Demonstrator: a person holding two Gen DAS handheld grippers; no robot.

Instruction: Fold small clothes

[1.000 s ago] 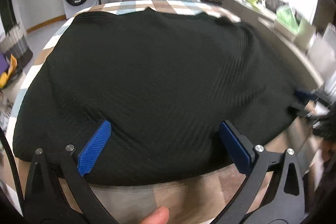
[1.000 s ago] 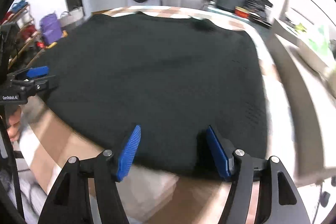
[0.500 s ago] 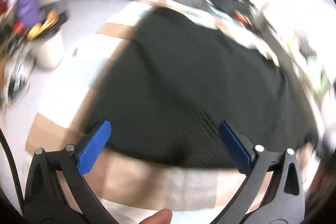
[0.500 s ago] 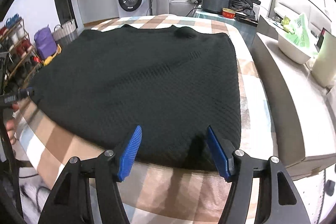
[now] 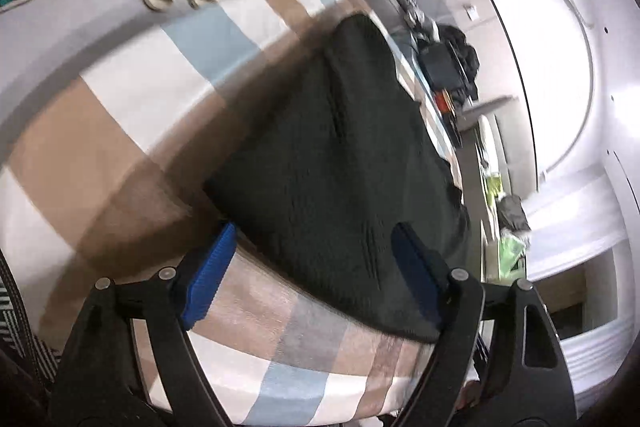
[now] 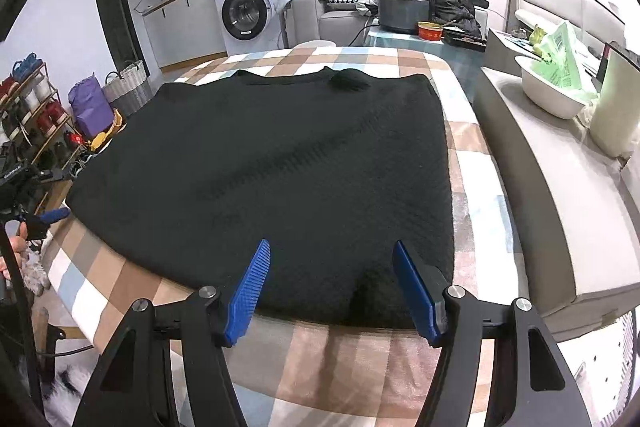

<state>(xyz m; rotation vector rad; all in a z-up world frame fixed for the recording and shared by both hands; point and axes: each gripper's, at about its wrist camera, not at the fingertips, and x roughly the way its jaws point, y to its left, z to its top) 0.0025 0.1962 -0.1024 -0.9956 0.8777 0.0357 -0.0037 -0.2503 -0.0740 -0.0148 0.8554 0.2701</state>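
1. Left wrist view: the black textured knit garment [image 5: 352, 163] lies flat on the table with the brown, white and pale-blue checked cloth [image 5: 132, 99]. Its long axis runs from the gripper up and away toward the top of the frame, and its near corner sits beside the left blue pad.
2. Your left gripper [image 5: 316, 267] points steeply down at that near corner, rolled well to one side. Its jaws have just been closing yet stand apart; the garment's near edge lies between them, and neither pad presses on it.
3. Bare checked cloth is open to the left of the garment and along the near table edge.
4. Right wrist view: the garment [image 6: 280, 163] lies spread flat, neckline at the far end, hem toward you.
5. Your right gripper [image 6: 332, 279] angles down over the hem, jaws moderately wide, holding nothing.
6. Cloth shows on every side of the garment. The left gripper [image 6: 44, 217] sits at the garment's left near corner.
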